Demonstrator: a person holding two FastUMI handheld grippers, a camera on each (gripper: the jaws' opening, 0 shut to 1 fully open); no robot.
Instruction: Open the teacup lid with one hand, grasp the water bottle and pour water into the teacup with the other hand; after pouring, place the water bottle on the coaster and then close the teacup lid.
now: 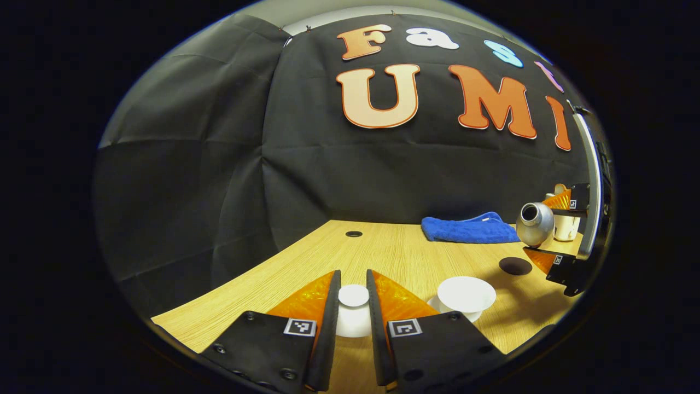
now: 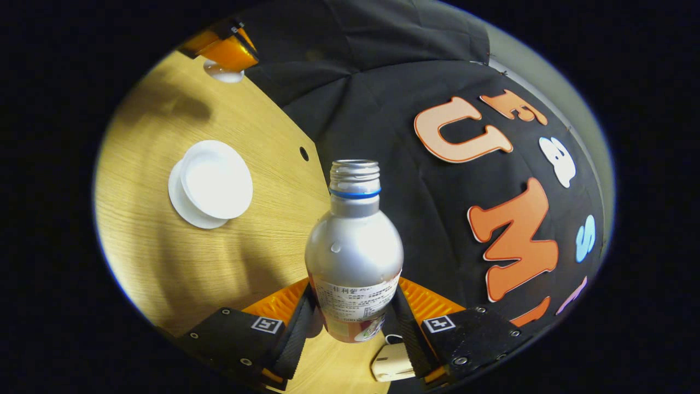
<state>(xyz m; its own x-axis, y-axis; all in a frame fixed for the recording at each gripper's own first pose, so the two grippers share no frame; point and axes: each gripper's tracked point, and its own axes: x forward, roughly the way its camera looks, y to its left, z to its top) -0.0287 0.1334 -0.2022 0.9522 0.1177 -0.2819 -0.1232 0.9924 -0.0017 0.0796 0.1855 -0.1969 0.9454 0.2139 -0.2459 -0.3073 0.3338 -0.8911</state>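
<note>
Fingers of the left gripper [image 1: 353,306] are closed on the knob of the white teacup lid [image 1: 353,311], held just left of the open teacup [image 1: 466,295] on its saucer. The water bottle [image 2: 354,241], uncapped and tilted, is clamped between the fingers of the right gripper [image 2: 353,323]. From the left gripper view, a dark round coaster [image 1: 515,266] and a blue towel [image 1: 469,229] are seen on the wooden table [image 1: 394,254]; whether the teacup holds water cannot be judged.
</note>
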